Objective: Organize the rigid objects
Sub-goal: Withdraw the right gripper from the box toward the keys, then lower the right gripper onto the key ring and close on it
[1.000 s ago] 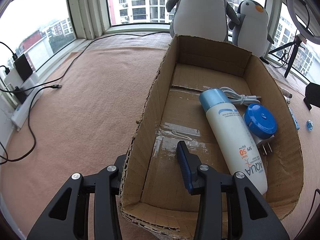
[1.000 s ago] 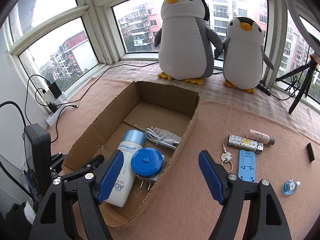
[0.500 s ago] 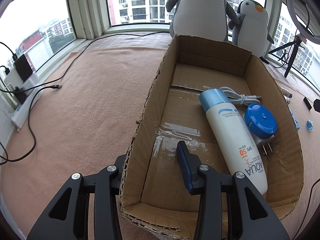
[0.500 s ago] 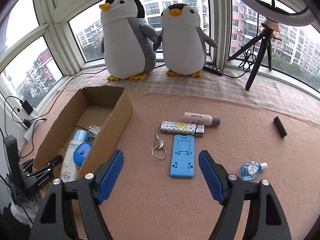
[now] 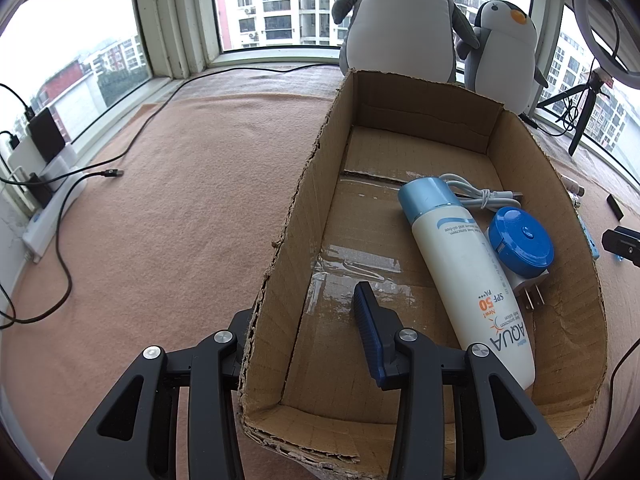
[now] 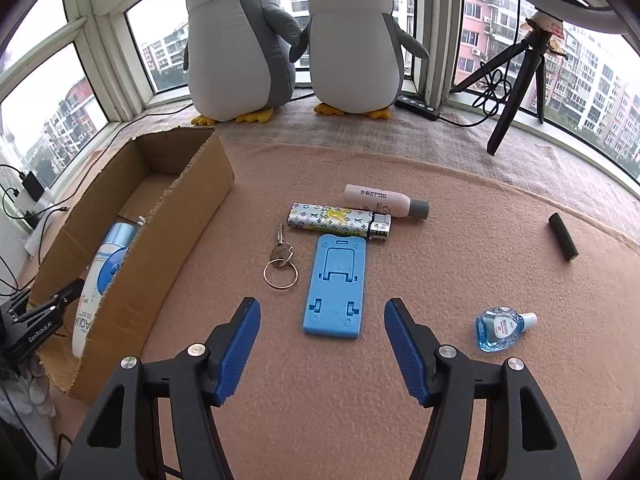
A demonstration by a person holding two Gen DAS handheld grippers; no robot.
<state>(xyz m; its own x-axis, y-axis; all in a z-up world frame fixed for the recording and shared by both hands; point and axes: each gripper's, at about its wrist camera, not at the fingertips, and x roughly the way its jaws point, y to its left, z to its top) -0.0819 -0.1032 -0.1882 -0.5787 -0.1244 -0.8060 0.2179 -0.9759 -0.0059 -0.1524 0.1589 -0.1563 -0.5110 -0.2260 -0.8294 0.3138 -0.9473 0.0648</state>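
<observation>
An open cardboard box [image 5: 304,184] holds a white AQUA sunscreen bottle [image 5: 468,276], a blue round plug [image 5: 520,244] and a coiled white cable [image 5: 480,196]. My left gripper [image 5: 304,320] is open and straddles the box's left wall, one finger outside and one inside. In the right wrist view the box [image 6: 172,232] sits at the left. My right gripper [image 6: 322,332] is open and empty, hovering over the near end of a blue phone stand [image 6: 336,284]. Beside the stand lie keys on a ring [image 6: 281,264], a patterned lighter [image 6: 336,219] and a pink bottle [image 6: 384,200].
A small blue dropper bottle [image 6: 500,326] and a black cylinder [image 6: 563,237] lie to the right on the pink felt. Two plush penguins [image 6: 240,40] and a tripod [image 6: 516,80] stand at the window. Cables and a power strip [image 5: 48,200] run along the left edge.
My right gripper has swung from over the box to the right and now faces the loose items on the felt. The left gripper and box contents have not moved.
</observation>
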